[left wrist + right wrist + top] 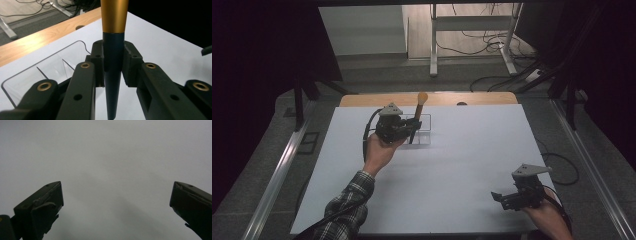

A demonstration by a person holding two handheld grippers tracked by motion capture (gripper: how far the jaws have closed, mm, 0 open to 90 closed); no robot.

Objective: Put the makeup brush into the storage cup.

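Observation:
My left gripper [408,127] is shut on a long tool [417,116] with a dark blue tapered shaft and a gold upper part. In the left gripper view the pads [98,56] press the blue shaft [113,75] from both sides, and the gold part [114,15] rises above them. The tool stands nearly upright beside a clear plastic tray [424,131] with dividers, also seen as the clear tray [45,70] behind the left jaw. My right gripper [502,199] hangs open near the table's front right corner, its jaws wide apart over bare white table [112,170].
A white sheet [452,165] covers the table, with a strip of bare wood [472,98] along the far edge. A metal frame and loose cables [482,40] lie on the floor beyond. Dark curtains flank both sides.

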